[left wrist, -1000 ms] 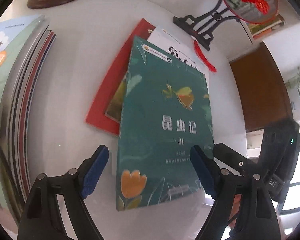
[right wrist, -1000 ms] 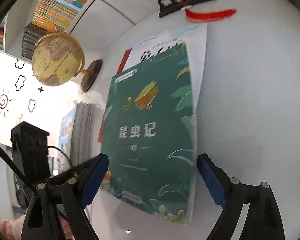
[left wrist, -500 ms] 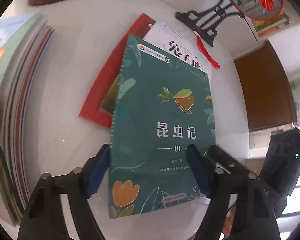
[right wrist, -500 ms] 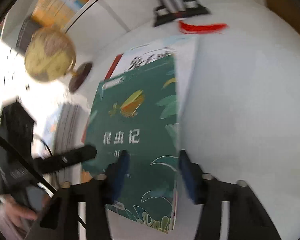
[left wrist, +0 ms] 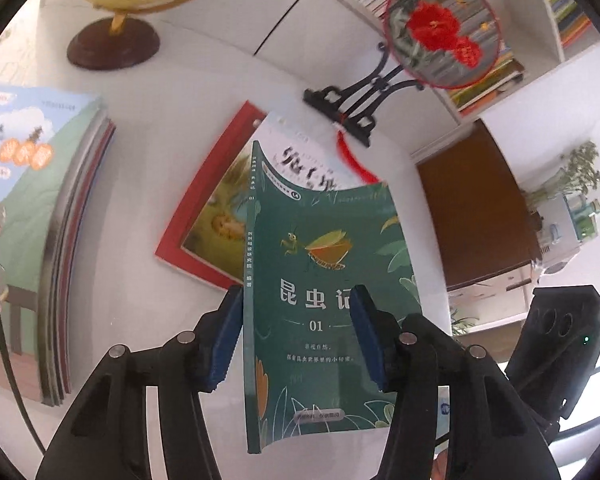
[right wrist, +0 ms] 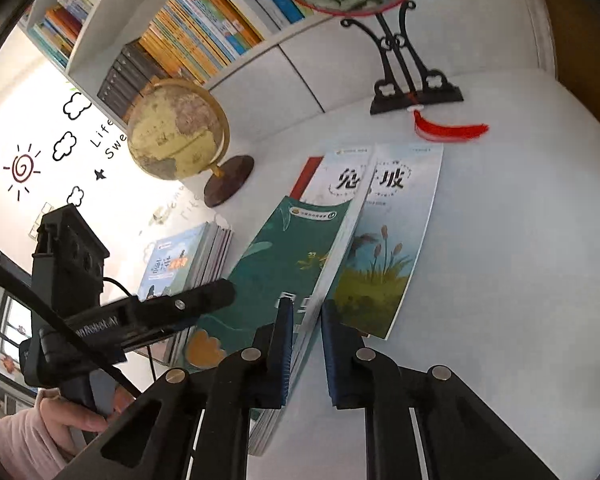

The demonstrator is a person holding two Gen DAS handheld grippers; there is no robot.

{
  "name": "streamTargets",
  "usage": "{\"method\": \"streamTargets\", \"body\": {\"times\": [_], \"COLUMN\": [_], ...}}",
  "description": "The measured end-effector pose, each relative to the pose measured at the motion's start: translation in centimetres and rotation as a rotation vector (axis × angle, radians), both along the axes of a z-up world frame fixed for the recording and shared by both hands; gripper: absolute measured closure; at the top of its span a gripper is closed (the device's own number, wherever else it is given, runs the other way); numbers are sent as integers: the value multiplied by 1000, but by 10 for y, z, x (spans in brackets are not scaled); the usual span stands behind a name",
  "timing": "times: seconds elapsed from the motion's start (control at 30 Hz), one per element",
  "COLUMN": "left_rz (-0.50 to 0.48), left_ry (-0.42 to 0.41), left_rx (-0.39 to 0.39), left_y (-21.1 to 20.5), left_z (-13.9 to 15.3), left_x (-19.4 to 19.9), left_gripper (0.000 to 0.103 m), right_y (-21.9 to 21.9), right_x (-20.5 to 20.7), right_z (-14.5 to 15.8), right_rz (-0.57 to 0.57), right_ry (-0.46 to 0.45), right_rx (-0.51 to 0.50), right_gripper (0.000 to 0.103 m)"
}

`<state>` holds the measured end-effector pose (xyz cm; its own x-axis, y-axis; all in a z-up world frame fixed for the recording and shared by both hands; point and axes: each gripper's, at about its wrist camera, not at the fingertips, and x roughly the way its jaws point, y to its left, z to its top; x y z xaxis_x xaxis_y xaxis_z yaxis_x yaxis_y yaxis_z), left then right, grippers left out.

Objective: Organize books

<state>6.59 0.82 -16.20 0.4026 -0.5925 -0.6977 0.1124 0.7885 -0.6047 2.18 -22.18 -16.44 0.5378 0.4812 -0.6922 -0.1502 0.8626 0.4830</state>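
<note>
The green book [left wrist: 324, 300], a thin paperback with an insect on its cover, is off the bench [right wrist: 520, 280] at its near end and tilted up, with its far end sagging toward the 2 books left lying there: a pale book with reeds on it [right wrist: 396, 240] and, under that, a red-bordered book [left wrist: 204, 236]. The right tool [right wrist: 305, 344] has just been closing and is clamped on the fore-edge of the green book, pads pressing on the page block. The left tool [left wrist: 296, 340] has also just been closing; its left pad sits at the spine and its right pad lies over the front cover, but whether both pads actually press on the book I cannot tell. The book looks light, and its cover bows and curls at the top, so it is soft and floppy rather than stiff; the glossy cover is likely slippery. A grip on the spine and on the fore-edge near the lower half, as here, seems the sound choice, since holding 1 edge alone would probably let the pages fan and droop. The bench is white, smooth and bare around the books. To the left lies a neat stack of books [left wrist: 48, 240]; beyond stand a globe [right wrist: 176, 128], a round fan on a black stand [left wrist: 440, 32] with a red tassel, and white shelves of books [right wrist: 204, 16].
</note>
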Motion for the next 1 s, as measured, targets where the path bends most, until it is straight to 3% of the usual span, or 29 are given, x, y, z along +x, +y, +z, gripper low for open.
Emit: {"method": "streamTargets", "body": {"times": [0.27,0.53,0.7,1.0], "left_rz": [-84,-60,-42,54], "left_ry": [-107,-170,-230,-232], "left_rx": [133,100,126,111], "left_y": [-19,-1,13,70], "left_z": [35,62,74,79], "left_x": [-7,-10,-18,-23], "left_gripper": [53,53,53,53], "right_y": [2,12,24,75], "right_x": [-11,-15,-15,-3], "right_z": [32,59,71,80], "right_rz": [-5,2,23,95], "right_ry": [-64,-112,-135,-147], "right_rx": [-2,6,6,5], "right_gripper": [89,89,89,89]}}
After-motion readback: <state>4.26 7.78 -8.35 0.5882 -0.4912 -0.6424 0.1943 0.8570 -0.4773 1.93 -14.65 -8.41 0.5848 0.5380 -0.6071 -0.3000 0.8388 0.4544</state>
